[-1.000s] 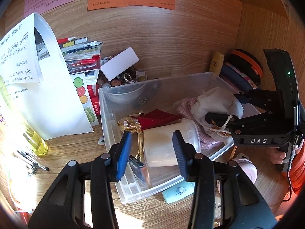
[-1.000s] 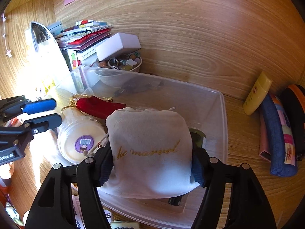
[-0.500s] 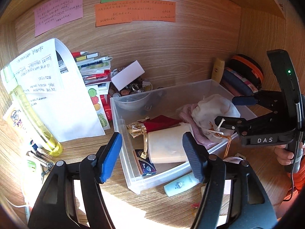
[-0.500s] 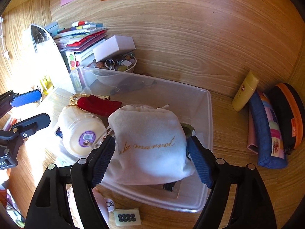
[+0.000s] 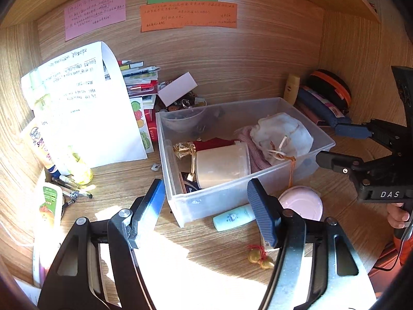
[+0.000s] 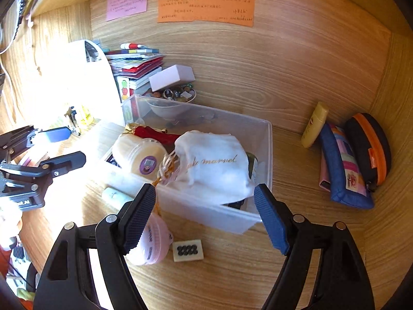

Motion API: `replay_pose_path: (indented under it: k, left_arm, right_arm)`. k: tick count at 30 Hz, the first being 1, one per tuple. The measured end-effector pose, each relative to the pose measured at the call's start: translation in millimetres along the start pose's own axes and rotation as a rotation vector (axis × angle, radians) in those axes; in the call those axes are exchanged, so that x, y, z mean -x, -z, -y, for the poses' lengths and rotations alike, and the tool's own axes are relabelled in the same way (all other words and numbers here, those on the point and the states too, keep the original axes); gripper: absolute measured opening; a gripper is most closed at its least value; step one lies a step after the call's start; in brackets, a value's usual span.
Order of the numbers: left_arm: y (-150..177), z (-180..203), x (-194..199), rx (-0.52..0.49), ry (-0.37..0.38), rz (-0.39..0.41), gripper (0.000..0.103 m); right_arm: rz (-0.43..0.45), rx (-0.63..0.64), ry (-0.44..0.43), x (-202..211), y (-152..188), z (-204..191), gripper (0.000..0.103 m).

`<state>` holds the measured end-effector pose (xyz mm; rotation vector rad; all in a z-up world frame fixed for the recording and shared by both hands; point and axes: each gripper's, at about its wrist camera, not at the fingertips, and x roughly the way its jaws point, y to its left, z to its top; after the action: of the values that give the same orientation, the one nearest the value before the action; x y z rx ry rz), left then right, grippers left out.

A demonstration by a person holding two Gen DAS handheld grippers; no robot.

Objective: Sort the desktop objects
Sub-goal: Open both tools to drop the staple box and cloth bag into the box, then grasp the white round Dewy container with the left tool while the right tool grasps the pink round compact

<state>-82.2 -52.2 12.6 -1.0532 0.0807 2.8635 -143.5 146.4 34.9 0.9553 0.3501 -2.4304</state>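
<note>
A clear plastic bin (image 5: 232, 199) (image 6: 214, 217) stands mid-desk. In it lie a white drawstring pouch (image 5: 281, 137) (image 6: 214, 168), a cream jar (image 5: 219, 165) (image 6: 139, 155), a red pouch with gold trim (image 5: 214, 143) (image 6: 155, 134) and a pink cloth (image 5: 245, 139). My left gripper (image 5: 206, 206) is open and empty, in front of the bin's near left corner. My right gripper (image 6: 204, 217) is open and empty, just in front of the bin's near wall; it also shows in the left wrist view (image 5: 335, 144).
On the desk in front of the bin lie a pink round case (image 5: 304, 204) (image 6: 155, 242), a pale green tube (image 5: 232, 217), a gold charm (image 5: 260, 258) and a domino tile (image 6: 188, 250). Pencil cases (image 6: 346, 165) and a yellow tube (image 6: 313, 125) lie right. Papers, books and bottles (image 5: 77, 103) stand left.
My right gripper opened, let the white pouch go into the bin and pulled back. My left gripper also opened wider and drew back from the bin.
</note>
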Motion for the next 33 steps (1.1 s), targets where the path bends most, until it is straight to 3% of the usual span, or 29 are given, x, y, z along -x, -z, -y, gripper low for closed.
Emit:
replay_pose_path:
  k: [4, 6, 11, 19, 23, 33]
  left_arm:
    - [10, 9, 12, -0.008, -0.024, 0.001, 0.070]
    - [14, 12, 19, -0.003, -0.028, 0.008, 0.086]
    - [26, 23, 36, 0.004, -0.026, 0.019, 0.091]
    - [49, 47, 60, -0.017, 0.010, 0.015, 0.093]
    - [61, 62, 67, -0.036, 0.044, 0.016, 0.093]
    - [82, 79, 37, -0.016, 0.120, -0.081, 0.093]
  right_arm:
    - [0.031, 0.016, 0.017, 11, 9, -6, 0.076]
    - [0.031, 0.022, 0.017, 14, 14, -8, 0.076]
    - [0.026, 0.015, 0.004, 21, 27, -9, 0.076]
    - [-0.013, 0.024, 0.027, 28, 49, -13, 0.076]
    - [-0.033, -0.009, -0.030, 32, 57, -7, 0.076]
    - [-0.058, -0.013, -0.062, 37, 68, -9, 0.076]
